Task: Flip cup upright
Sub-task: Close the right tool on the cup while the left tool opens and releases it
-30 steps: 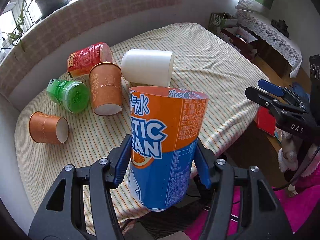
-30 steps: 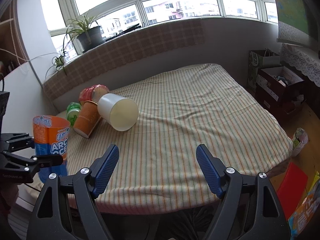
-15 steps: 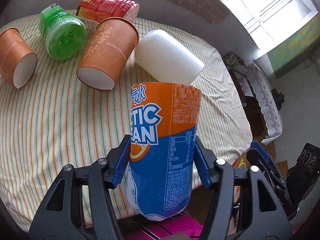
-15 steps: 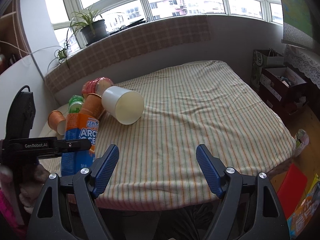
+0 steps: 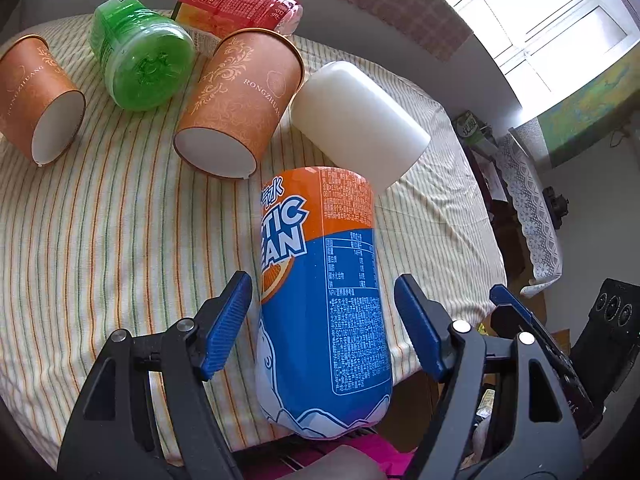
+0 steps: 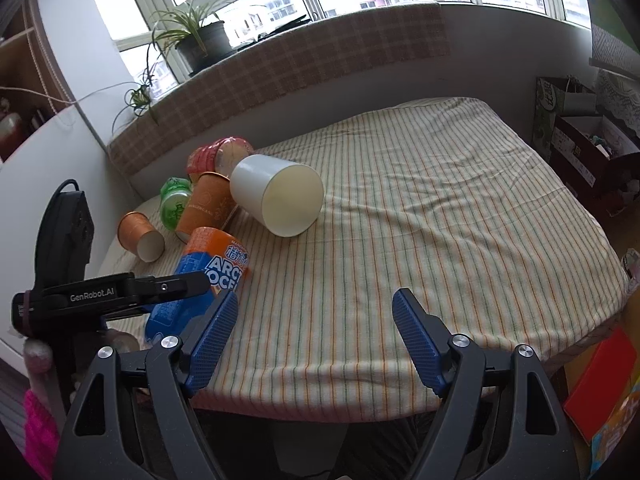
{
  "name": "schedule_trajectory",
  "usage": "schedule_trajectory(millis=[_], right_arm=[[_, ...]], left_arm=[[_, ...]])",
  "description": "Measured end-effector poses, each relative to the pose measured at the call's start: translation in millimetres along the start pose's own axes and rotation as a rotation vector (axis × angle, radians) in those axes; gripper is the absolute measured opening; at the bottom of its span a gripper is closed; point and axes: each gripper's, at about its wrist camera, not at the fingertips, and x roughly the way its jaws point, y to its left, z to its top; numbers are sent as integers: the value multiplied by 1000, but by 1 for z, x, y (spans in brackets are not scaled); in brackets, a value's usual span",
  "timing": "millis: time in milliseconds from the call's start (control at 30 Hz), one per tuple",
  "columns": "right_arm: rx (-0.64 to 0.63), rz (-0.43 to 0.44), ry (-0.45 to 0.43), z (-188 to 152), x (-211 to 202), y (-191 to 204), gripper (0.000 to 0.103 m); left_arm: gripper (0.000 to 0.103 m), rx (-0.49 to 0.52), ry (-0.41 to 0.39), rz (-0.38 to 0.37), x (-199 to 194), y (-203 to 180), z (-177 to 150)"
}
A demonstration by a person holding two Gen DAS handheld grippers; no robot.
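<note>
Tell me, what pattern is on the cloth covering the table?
The tablecloth is cream with thin orange and green stripes, clearest in the right wrist view.

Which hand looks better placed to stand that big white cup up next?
Probably right: the right gripper is open, empty and faces the white cup, while the left gripper straddles the orange-and-blue cup.

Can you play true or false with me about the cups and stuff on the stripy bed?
1. The left hand-held gripper is squeezing the orange and blue cup. False: its jaws are apart, with gaps on both sides.
2. The white cup lies on its side. True.
3. The right hand-held gripper holds a cup. False: it is open and holds nothing.
4. The green bottle lies between two orange paper cups, one on the left and one on the right. True.
</note>
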Motion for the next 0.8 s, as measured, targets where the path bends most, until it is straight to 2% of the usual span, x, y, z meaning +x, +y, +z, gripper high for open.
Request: schedule_trajectory(millis=[200,367,500,600,667,800], right_arm=[[55,119,102,11,21,6,79],[80,207,179,23,42,17,79],[90,258,240,31,60,27,79],[102,290,296,36,76,33,79],[127,320,343,37,89,35,79],[193,356,417,37,108,35,79]], left_arm=[[76,31,-105,79,-38,2,-13],[76,35,-203,202,-76,13,-37],[76,27,-262,332,-96,23,-60],[77,30,-266,381,-104,29,-76],[82,19,-260,388,-105,28,-84],[82,18,-248,384,-103,27,-95]])
